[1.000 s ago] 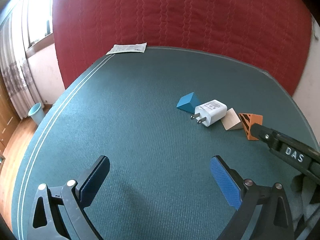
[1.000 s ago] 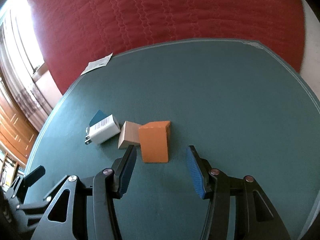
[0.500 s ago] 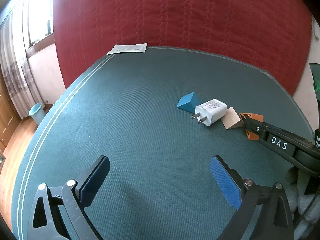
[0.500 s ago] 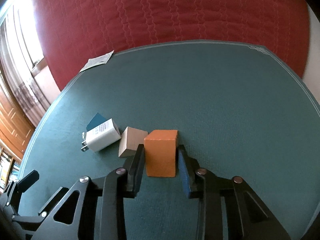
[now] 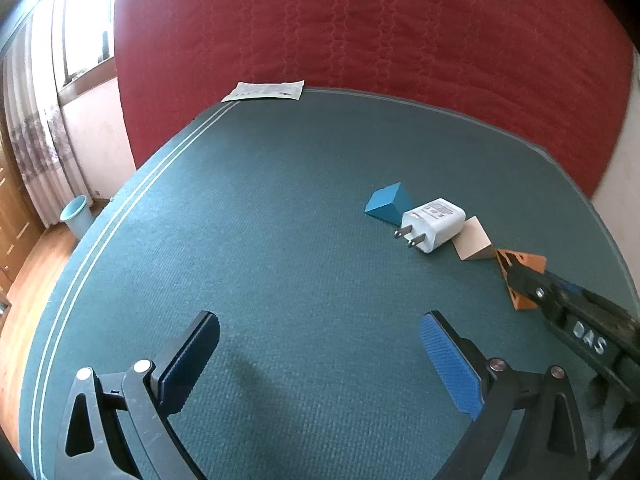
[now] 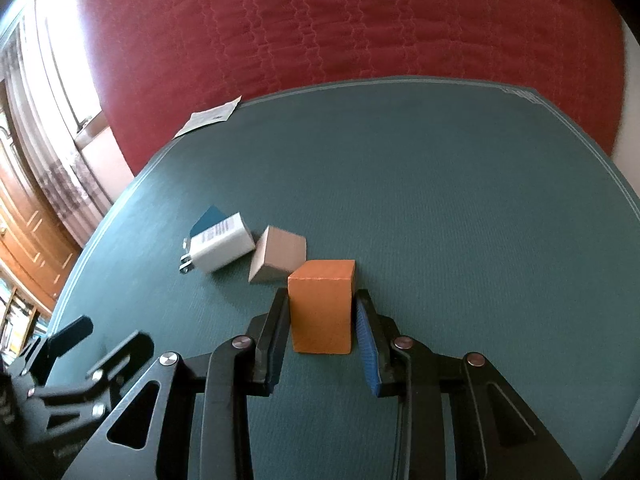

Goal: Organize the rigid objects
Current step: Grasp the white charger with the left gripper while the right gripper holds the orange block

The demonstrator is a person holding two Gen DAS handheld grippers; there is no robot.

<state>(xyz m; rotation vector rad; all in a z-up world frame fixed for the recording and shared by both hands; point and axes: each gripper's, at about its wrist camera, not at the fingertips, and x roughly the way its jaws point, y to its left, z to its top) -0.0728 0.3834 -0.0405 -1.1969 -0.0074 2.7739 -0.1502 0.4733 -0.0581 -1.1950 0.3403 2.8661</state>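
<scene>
Left wrist view: 4 objects lie in a row on the green table (image 5: 280, 240), seemingly being lined up: blue block (image 5: 386, 203), charger (image 5: 434, 224), beige block (image 5: 472, 239), orange block (image 5: 522, 276). The left gripper (image 5: 320, 356) hangs over bare cloth near them, fingers wide, holding nothing, likely waiting its turn.

Right wrist view: the right gripper (image 6: 322, 320) has its pads pressed on both sides of the orange block (image 6: 322, 306), which stands at the row's end, just beside the beige block (image 6: 278, 254); probably to reposition it.
</scene>
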